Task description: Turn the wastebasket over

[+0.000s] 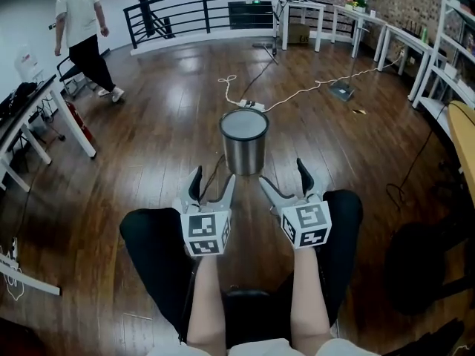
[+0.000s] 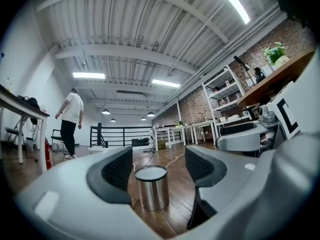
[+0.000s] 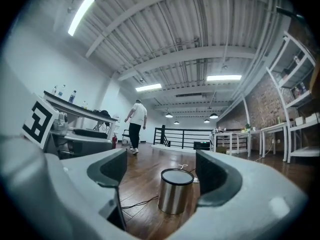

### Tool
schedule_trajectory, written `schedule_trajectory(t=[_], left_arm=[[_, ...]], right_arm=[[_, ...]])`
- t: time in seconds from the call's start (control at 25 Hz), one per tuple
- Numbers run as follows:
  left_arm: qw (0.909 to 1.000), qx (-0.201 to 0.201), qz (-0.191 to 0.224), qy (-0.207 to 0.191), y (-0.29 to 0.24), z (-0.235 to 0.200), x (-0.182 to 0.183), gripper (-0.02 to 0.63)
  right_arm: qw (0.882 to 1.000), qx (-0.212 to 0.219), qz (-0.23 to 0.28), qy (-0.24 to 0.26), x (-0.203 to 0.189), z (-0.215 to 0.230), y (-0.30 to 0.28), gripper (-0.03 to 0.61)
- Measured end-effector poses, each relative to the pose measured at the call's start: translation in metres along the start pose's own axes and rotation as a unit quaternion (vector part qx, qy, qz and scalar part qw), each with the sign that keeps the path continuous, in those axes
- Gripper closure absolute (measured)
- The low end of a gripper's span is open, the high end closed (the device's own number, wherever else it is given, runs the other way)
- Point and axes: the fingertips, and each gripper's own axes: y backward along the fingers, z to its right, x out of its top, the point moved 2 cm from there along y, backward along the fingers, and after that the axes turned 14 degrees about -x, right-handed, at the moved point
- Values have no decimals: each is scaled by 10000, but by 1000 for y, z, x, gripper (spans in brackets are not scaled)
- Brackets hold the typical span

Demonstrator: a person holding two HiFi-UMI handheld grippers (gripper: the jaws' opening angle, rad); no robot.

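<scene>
The cylindrical brushed-steel wastebasket [image 1: 244,143], dark-rimmed and flat-topped, stands on the glossy wooden plank floor [image 1: 163,124], just beyond the left gripper [image 1: 213,180] and the right gripper [image 1: 283,175]. Both have their jaws apart and empty. Bare floor lies left and right.

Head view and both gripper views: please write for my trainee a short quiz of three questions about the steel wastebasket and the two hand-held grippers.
1. True or false: the cylindrical brushed-steel wastebasket stands upright on the dark wooden floor.
2. The jaws of the left hand-held gripper and the right hand-held gripper are: A) apart, with nothing gripped; B) shut on the wastebasket; C) shut and empty.
3. Fill in: the person in a white shirt is in the head view's upper ____ corner.
Key: 1 true; 2 A; 3 left.
</scene>
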Motion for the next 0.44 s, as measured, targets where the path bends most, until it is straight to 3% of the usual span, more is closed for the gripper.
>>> schedule_trajectory(t=[0.44], left_arm=[[9995, -155, -254, 38, -9, 13, -39, 262]], right_arm=[[9999, 135, -4, -42, -30, 10, 2, 164]])
